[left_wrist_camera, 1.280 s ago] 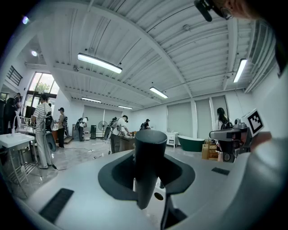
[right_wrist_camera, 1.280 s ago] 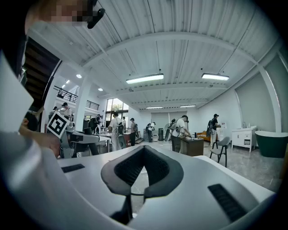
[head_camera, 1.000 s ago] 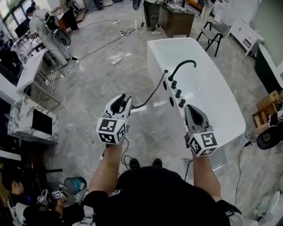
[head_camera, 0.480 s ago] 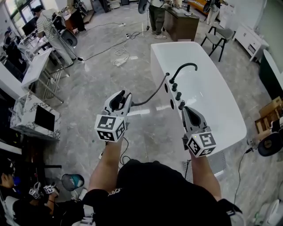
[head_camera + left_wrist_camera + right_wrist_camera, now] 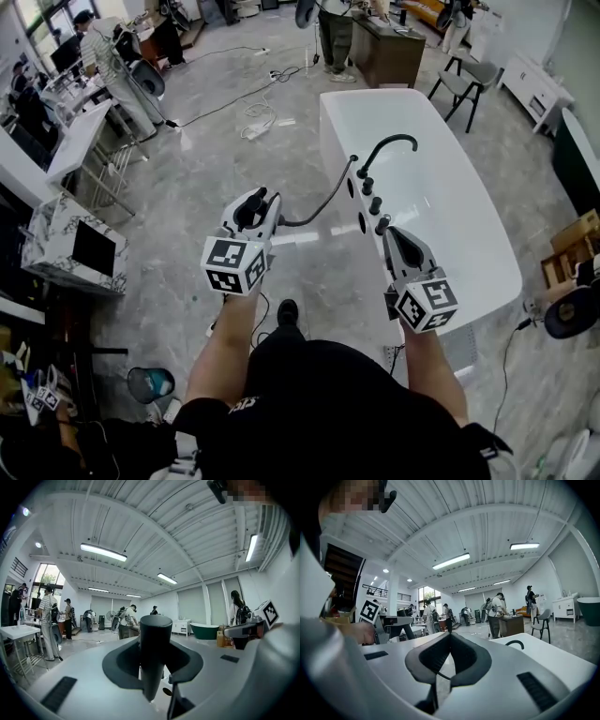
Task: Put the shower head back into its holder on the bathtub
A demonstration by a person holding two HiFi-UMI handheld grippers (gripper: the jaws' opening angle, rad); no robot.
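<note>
- Left claw [image 5: 255,204] is clamped on the black cylindrical shower head [image 5: 155,653], up in the air beside the white freestanding bathtub [image 5: 450,216]. Right claw [image 5: 391,232] is pinched closed, empty.
- Looks like the carry step. Next it needs lining up over the rim holder.

A glossy grey marble-patterned floor [image 5: 197,187] stretched beneath a white ribbed ceiling [image 5: 154,522] with long fluorescent strip lights [image 5: 103,552]. A brown wooden desk [image 5: 386,52], a grey chair [image 5: 461,80] and a white table [image 5: 70,141] stood around.

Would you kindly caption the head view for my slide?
Left gripper holds the black shower head near the white bathtub.
</note>
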